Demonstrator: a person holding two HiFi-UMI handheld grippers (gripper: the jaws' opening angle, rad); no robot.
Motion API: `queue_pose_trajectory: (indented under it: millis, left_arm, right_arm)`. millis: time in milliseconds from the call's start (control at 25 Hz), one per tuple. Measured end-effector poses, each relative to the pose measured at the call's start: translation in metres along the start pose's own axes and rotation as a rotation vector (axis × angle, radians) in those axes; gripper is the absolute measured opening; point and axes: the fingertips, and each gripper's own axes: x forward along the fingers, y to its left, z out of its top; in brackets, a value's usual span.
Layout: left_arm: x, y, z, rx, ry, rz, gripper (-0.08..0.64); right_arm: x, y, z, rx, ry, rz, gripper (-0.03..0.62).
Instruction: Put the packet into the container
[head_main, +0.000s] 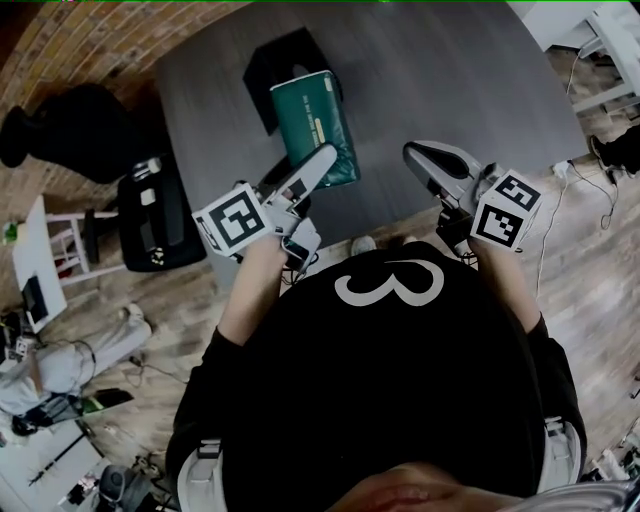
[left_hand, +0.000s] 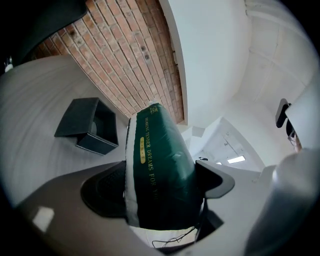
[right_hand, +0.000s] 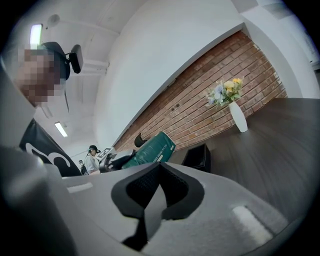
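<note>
The green packet with gold print hangs lifted above the dark grey table, pinched at its near end by my left gripper. In the left gripper view the packet fills the gap between the jaws of the left gripper and sticks out forward. The black open container stands on the table just beyond the packet, also visible as the black container ahead to the left. My right gripper hovers at the table's near edge, shut and empty; its own view shows the right gripper with jaws together.
A white vase with flowers stands on the table by the brick wall. A black office chair sits left of the table on the wooden floor. A person stands far off in the room.
</note>
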Motion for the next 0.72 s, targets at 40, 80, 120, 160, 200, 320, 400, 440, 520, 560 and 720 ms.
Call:
queue_pose_trajectory:
  millis: [40,80,120,160,200,320,400,440,520,560,720]
  left_arm:
    - [0.003,0.002,0.008,0.006,-0.015,0.008,0.443]
    - [0.006,0.004,0.015,0.010,-0.032,0.020,0.443]
    - [0.009,0.006,0.023,0.006,-0.050,0.031,0.443]
    - [0.013,0.006,0.030,-0.004,-0.070,0.038,0.443]
    - [0.015,0.007,0.037,-0.006,-0.087,0.052,0.443]
    - [0.021,0.019,0.059,0.071,-0.114,0.148,0.442]
    - [0.028,0.024,0.069,0.111,-0.129,0.187,0.442]
    - [0.032,0.025,0.074,0.121,-0.136,0.193,0.442]
    - [0.039,0.025,0.082,0.123,-0.152,0.197,0.442]
    - [0.044,0.025,0.086,0.119,-0.163,0.195,0.442]
    - [0.061,0.041,0.102,0.146,-0.216,0.267,0.440]
  right_arm:
    - [0.004,-0.004,0.004,0.000,0.006,0.010,0.002]
    - [0.009,-0.008,0.008,0.000,0.012,0.023,0.002]
    - [0.013,-0.011,0.012,0.000,0.020,0.038,0.002]
    - [0.017,-0.016,0.016,0.002,0.029,0.051,0.002]
    - [0.021,-0.020,0.020,0.005,0.040,0.063,0.002]
    - [0.034,-0.034,0.032,0.007,0.066,0.097,0.002]
    - [0.039,-0.042,0.037,0.012,0.076,0.117,0.002]
    - [0.041,-0.046,0.039,0.016,0.081,0.127,0.002]
    - [0.045,-0.051,0.045,0.020,0.092,0.146,0.002]
    - [0.046,-0.054,0.047,0.020,0.098,0.153,0.002]
    - [0.049,-0.070,0.058,0.032,0.102,0.179,0.002]
